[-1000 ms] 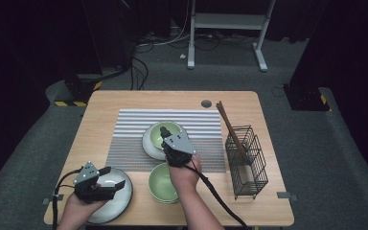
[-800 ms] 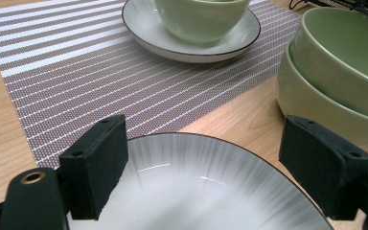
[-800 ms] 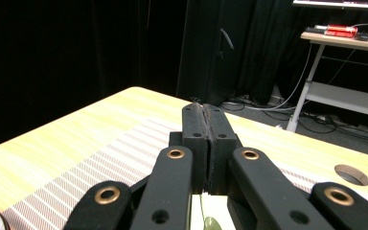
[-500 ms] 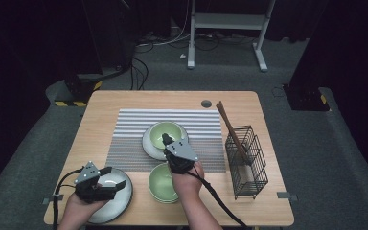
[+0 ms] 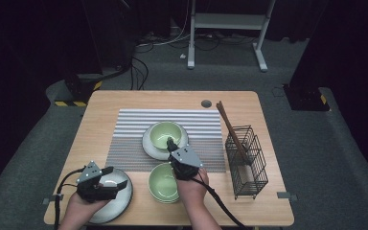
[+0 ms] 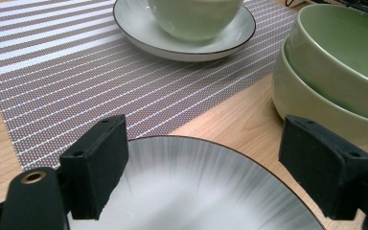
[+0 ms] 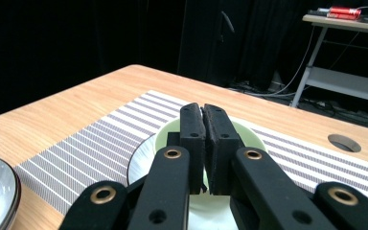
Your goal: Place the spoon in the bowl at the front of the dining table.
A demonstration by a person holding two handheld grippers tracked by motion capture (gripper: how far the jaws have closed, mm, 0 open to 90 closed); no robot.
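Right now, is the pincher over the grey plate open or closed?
Open. The left gripper has its jaws spread wide, one on each side above the grey plate, with nothing held between them.

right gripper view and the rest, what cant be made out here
- Right gripper view: the green bowl on its saucer is mostly hidden behind the right gripper, whose jaws are shut.
- Left gripper view: the plate is cut off by the bottom edge.
- High view: the wire basket contents are too small to tell.
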